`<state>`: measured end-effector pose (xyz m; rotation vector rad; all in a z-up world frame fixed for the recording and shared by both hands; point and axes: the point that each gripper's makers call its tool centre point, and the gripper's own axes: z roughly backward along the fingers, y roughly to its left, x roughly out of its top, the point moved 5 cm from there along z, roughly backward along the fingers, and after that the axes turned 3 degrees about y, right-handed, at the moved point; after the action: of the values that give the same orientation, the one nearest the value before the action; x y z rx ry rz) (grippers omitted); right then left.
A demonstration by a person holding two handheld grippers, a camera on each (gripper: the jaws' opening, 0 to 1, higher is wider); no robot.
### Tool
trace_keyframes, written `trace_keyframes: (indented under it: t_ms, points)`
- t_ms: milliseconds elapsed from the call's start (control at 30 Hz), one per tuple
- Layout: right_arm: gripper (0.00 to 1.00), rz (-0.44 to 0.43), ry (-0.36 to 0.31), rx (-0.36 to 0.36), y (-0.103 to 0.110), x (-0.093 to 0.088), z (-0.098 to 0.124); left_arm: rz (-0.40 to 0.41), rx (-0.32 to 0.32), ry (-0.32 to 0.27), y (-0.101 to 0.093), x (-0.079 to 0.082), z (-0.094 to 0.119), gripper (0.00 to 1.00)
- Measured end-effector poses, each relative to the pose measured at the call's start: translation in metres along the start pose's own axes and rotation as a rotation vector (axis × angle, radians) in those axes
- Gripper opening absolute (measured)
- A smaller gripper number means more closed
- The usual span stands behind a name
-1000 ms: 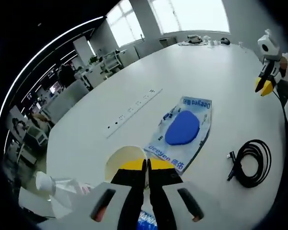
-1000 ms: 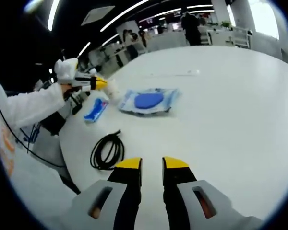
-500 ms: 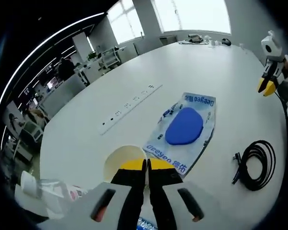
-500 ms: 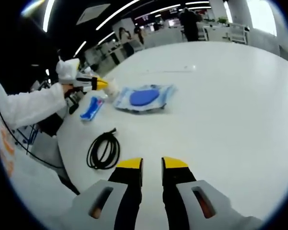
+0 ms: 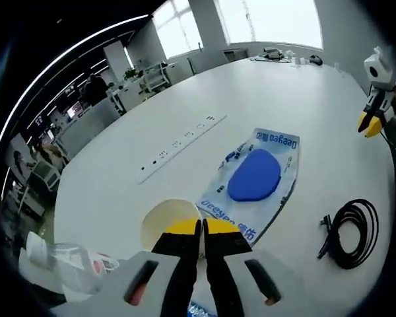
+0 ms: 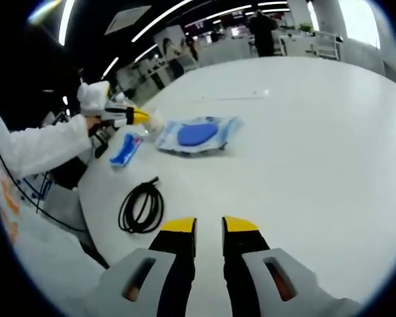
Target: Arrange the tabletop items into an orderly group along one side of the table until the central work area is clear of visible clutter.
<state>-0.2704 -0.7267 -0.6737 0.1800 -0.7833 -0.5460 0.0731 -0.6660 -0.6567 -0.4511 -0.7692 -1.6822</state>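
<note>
My left gripper [image 5: 201,228] is shut on the rim of a cream paper cup [image 5: 162,221], seen from above. In the right gripper view the same gripper [image 6: 142,117] holds that cup [image 6: 155,121] over the table's left edge. Beyond the cup a clear packet with a blue pad [image 5: 254,175] lies flat, also visible as the packet [image 6: 198,135]. A coiled black cable [image 5: 350,224] lies to its right, nearer in the other view as the cable [image 6: 140,206]. My right gripper [image 6: 208,228] hangs open above bare table, with nothing between its jaws. It shows far right as the right gripper [image 5: 369,122].
A small blue packet [image 6: 125,150] lies under the left gripper near the table edge. A clear plastic bottle [image 5: 59,257] lies at lower left. A socket strip [image 5: 181,142] is set into the white table [image 6: 303,132]. A white sleeve [image 6: 39,148] reaches in from the left.
Both cameras have shifted slightly. The cup stays in the left jaws, and the packet and cable lie where they were. The right gripper is still open.
</note>
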Motion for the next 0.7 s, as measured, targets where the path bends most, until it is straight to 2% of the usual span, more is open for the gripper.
trace_keyframes:
  t_ms: [67, 133, 233, 333, 400, 467, 700]
  points:
    - [0.13, -0.003, -0.003, -0.001, -0.001, 0.000, 0.001, 0.042, 0.014, -0.026, 0.002, 0.004, 0.003, 0.04]
    - [0.13, -0.006, -0.005, -0.001, -0.001, -0.001, 0.001, 0.068, 0.001, -0.049, 0.002, 0.007, 0.005, 0.12]
    - [0.13, -0.006, -0.008, 0.000, -0.002, -0.001, 0.002, 0.036, 0.028, -0.037, 0.005, 0.007, 0.007, 0.20]
    - [0.13, -0.003, -0.012, 0.000, -0.001, -0.001, 0.004, 0.089, 0.046, -0.069, 0.008, 0.014, 0.013, 0.38]
    - [0.13, -0.006, -0.018, 0.001, -0.001, -0.001, 0.004, 0.135, 0.048, -0.061, 0.009, 0.014, 0.015, 0.54]
    - [0.13, -0.008, -0.019, 0.003, -0.002, -0.002, 0.004, 0.123, 0.064, -0.071, 0.012, 0.015, 0.019, 0.63]
    - [0.13, -0.005, -0.026, 0.009, 0.001, -0.006, 0.006, 0.170, 0.088, -0.063, 0.017, 0.013, 0.034, 0.68]
